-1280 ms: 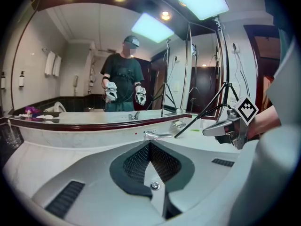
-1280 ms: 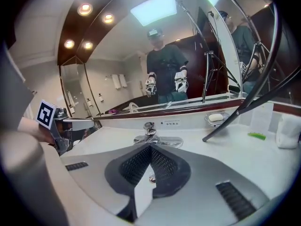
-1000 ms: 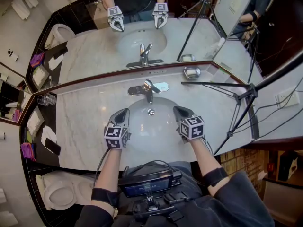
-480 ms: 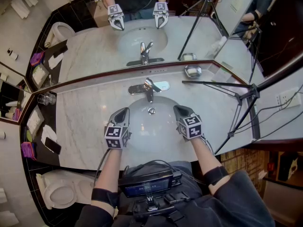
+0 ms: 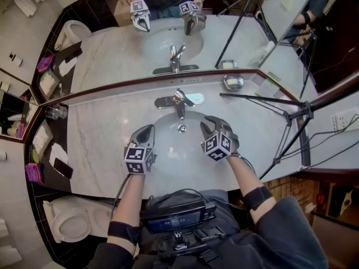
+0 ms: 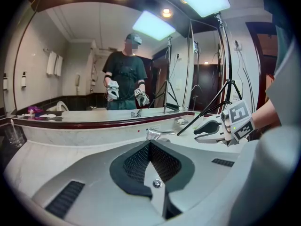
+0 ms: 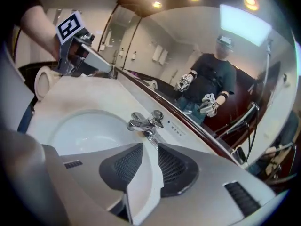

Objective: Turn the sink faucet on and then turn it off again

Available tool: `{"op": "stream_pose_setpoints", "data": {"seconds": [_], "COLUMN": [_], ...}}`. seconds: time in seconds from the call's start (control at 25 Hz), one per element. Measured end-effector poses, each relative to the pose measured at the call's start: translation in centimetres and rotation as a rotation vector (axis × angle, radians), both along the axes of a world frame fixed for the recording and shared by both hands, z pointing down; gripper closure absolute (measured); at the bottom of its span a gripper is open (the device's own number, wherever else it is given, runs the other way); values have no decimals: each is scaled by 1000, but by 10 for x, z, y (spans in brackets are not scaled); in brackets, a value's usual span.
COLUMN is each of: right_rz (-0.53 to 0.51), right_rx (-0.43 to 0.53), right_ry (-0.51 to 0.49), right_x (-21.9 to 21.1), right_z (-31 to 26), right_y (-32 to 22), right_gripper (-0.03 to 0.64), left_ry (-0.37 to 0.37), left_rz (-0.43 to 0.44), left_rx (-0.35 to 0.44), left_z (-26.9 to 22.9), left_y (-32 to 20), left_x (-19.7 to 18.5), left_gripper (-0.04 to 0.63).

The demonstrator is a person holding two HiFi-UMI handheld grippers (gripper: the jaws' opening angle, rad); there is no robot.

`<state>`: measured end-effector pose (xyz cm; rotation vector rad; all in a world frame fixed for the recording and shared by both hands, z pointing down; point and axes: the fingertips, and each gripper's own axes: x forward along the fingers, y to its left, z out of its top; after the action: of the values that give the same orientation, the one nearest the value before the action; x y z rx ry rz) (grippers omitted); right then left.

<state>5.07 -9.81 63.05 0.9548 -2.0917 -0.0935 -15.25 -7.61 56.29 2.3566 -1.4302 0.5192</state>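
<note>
The chrome faucet [image 5: 179,101] stands at the back of the white sink [image 5: 168,161], its lever pointing toward me; no water shows. My left gripper [image 5: 147,131] hovers over the basin's left rim, shut and empty [image 6: 150,143], with the faucet [image 6: 157,134] just beyond its tips. My right gripper [image 5: 208,123] hangs over the basin's right side, rolled onto its side, a short way from the faucet. Its jaws have just been opening and stand apart with nothing between them [image 7: 149,147]. Past them is the faucet [image 7: 146,122].
A black tripod [image 5: 283,115] stands on the marble counter at the right. A metal soap dish [image 5: 233,82] sits by the mirror, a glass [image 5: 54,112] at the far left. A phone [image 5: 61,168] lies on the dark side shelf. A toilet [image 5: 70,226] is lower left.
My right gripper has rolled about its own axis, shifted left toward the faucet and parted its jaws. The left gripper has stayed where it was, shut.
</note>
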Motion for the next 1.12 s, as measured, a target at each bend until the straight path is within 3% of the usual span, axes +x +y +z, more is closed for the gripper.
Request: {"op": "stream_pose_setpoints", "data": {"seconds": [0.32, 0.56, 0.84, 1.12], "right_rz": [-233, -364, -430, -428], "right_rx": [174, 218, 228, 210], "right_ry": [322, 524, 586, 578], "right_x": [-33, -43, -55, -63], "right_z": [-2, 17, 27, 23], "right_y": [-43, -69, -89, -103], "right_gripper": [418, 417, 417, 420], "left_ry": [-7, -6, -7, -3], "left_rz": [-15, -24, -40, -44], "left_rx": [-6, -13, -24, -44], "left_z": [3, 7, 13, 21], "left_y": [-5, -6, -6, -7], "left_x": [-7, -10, -17, -20], "left_gripper": [595, 595, 595, 595]}}
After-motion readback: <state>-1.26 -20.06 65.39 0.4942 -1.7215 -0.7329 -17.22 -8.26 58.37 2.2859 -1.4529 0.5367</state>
